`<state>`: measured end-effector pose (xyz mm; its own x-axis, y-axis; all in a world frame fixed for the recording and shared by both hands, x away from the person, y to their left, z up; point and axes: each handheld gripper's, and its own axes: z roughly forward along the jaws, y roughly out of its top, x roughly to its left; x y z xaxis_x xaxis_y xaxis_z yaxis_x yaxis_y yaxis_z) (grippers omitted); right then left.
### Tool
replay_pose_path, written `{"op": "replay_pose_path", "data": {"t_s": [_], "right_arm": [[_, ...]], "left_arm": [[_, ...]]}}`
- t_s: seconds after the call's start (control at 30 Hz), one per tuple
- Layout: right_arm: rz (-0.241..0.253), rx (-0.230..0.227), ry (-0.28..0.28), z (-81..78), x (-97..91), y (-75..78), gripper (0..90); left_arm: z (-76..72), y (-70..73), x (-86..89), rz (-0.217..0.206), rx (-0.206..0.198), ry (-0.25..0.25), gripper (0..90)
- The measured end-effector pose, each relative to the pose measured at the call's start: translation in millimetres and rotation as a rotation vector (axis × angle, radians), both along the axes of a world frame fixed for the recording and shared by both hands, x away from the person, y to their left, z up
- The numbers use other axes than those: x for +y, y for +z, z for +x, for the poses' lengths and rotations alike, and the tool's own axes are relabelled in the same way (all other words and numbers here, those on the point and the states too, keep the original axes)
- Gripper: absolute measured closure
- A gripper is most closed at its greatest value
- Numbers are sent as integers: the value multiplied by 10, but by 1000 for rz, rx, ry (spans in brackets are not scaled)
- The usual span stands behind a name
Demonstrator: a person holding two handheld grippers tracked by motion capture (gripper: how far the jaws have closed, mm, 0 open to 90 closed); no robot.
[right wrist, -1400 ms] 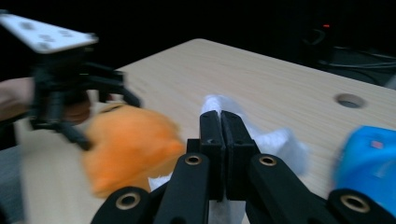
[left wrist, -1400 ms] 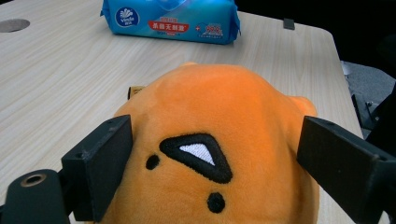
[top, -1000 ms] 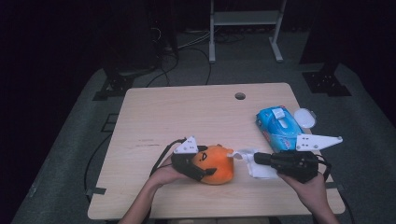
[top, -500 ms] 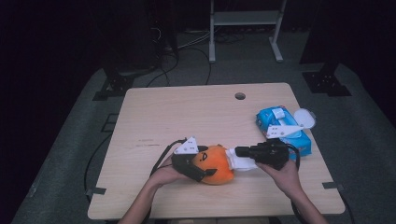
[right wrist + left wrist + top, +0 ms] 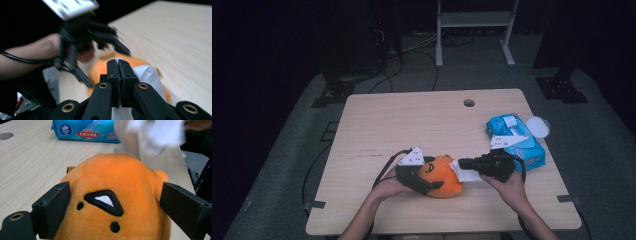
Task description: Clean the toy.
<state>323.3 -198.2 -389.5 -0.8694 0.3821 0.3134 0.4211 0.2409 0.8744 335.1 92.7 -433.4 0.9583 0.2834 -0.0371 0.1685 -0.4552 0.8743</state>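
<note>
Orange plush toy [image 5: 443,176] sits clamped in the left gripper [image 5: 112,205]; the right gripper [image 5: 119,65] pinches a white wipe [image 5: 147,75] against it.

Landmark: the light wooden table [image 5: 412,125]. Blue wet-wipe pack [image 5: 522,142] lay at its right edge, white round lid [image 5: 538,126] just beside the pack. Cable hole [image 5: 469,103] sat near the table's far edge. Grey metal stand [image 5: 474,30] stood on the floor beyond it.
</note>
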Motion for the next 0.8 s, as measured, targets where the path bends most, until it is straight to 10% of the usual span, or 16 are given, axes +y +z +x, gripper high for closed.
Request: {"op": "replay_pose_path", "data": {"t_s": [0.37,0.8], "right_arm": [[112,-85,104,-160,217,551,874],[-71,0,-26,170,272,-256,855]], "left_arm": [[-2,-3,6,-2,-5,-4,100],[-5,-16,-8,-7,-10,-14,101]]}}
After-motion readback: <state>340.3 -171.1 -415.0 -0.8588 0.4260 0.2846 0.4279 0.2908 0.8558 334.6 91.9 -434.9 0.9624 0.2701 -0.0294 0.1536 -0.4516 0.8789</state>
